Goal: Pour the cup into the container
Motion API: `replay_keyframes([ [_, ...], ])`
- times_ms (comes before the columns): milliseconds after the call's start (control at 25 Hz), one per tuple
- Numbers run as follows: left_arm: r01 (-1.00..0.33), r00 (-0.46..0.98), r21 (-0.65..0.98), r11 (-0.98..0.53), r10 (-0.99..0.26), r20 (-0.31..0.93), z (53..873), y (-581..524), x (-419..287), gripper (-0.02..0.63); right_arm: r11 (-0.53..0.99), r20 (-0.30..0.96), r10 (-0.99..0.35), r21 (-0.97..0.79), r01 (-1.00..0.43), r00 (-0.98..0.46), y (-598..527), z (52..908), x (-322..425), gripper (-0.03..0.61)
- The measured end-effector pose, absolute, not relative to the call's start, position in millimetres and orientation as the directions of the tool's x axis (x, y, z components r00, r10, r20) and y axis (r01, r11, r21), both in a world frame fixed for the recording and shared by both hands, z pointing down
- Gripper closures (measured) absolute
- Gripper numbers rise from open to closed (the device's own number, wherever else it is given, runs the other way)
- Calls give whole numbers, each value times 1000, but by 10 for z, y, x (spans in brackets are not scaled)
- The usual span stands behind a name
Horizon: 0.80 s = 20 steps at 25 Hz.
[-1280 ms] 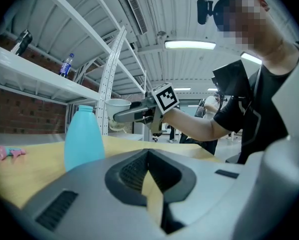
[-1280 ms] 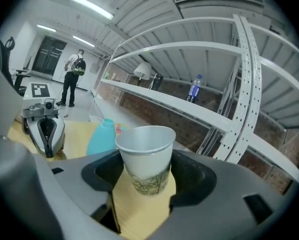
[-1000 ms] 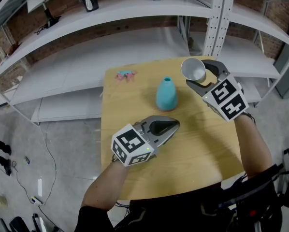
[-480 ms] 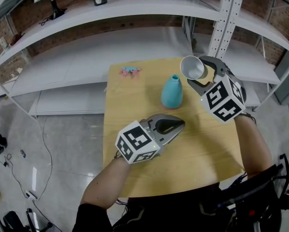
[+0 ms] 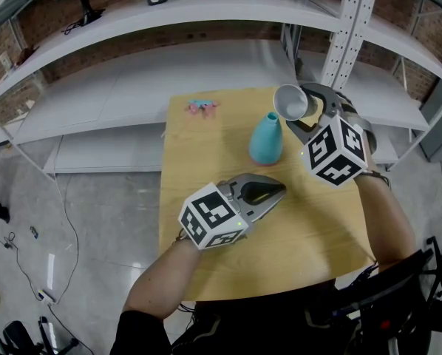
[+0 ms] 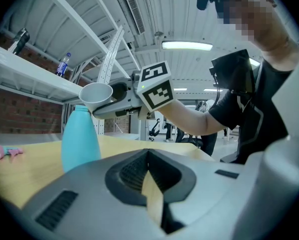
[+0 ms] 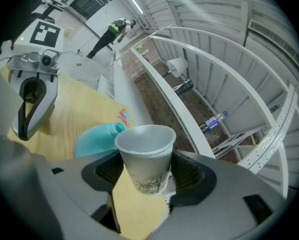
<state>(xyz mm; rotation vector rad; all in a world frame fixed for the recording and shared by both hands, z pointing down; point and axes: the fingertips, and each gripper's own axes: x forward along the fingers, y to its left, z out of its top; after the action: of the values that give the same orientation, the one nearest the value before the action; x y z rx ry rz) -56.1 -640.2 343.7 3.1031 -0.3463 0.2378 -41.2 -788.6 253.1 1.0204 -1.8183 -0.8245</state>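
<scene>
Table [image 5: 206,198]: light wood, centre of the head view. A small pink object [image 5: 202,106] lies near its upper left corner, clear of the work.

Left gripper [image 5: 279,191]: lower centre of the head view, over the table. Its own view shows the jaws together with nothing between them. It takes no part in the present step.

Container [image 5: 266,140]: turquoise, narrow-necked, upright on the table, just right of centre and above the left gripper. Its mouth is small.

Cup [image 5: 290,102]: white paper, off the table at the upper right of the container. The right gripper [image 5: 301,109] has its jaws clamped on the cup's lower wall. In the left gripper view the cup is tipped, with its rim close over the container's neck. Contents cannot be made out in any view.

Step in hand, as judged: final positioning for the pour, with the tilt only partly made.

Next move, as judged: centre the cup's lower lip directly above the narrow mouth, then roll the gripper further. Tilt gradually, because a small opening tolerates little misalignment. The container is unsupported, so contact with its neck risks tipping it.
</scene>
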Motion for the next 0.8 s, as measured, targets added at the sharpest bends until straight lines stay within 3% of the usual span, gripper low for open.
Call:
replay_keyframes([
  [800, -208, 966, -7, -978, -207, 154, 3440, -6381, -562, 612, 370, 322, -918, 905, -209, -231, -7919, 2510, -476, 279],
])
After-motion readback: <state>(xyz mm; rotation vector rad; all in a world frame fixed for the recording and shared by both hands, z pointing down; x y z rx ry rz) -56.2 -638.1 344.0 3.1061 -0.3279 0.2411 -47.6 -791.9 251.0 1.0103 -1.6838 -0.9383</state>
